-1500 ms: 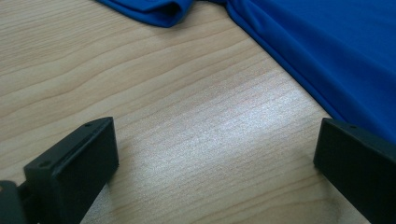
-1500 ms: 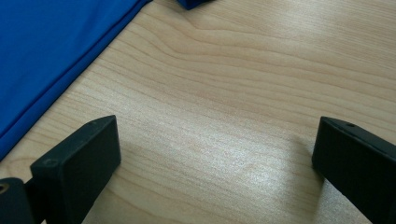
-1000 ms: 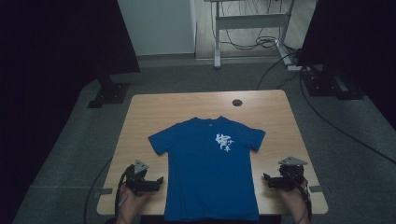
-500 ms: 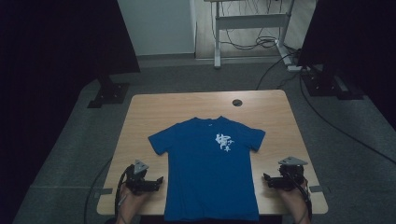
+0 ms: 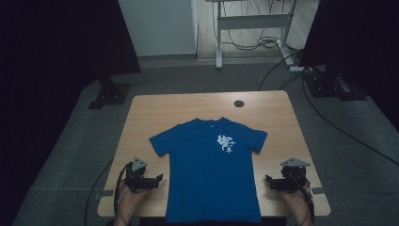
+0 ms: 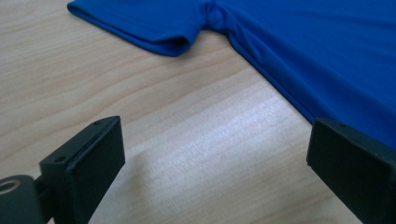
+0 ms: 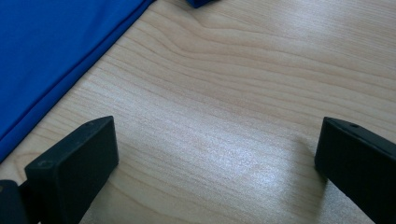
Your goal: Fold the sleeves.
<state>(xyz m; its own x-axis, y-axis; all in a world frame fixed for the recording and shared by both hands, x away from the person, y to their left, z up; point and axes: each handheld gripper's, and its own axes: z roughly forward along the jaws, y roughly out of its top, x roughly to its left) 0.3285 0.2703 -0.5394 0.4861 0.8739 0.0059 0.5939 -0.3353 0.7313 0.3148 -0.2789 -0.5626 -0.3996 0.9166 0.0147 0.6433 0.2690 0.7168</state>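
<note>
1. A blue shirt (image 5: 211, 174) is lying flat, front up, in the middle of the table (image 5: 282, 117), collar facing away from the person and hem hanging at the near edge.
2. The left gripper (image 5: 157, 180) is sitting just left of the shirt's side, jaws spread wide, gripping nothing, with bare wood between them.
3. The right gripper (image 5: 269, 181) is sitting just right of the shirt, jaws also wide apart and holding nothing.
4. Both are pointing in at the shirt, neither touching it.
</note>
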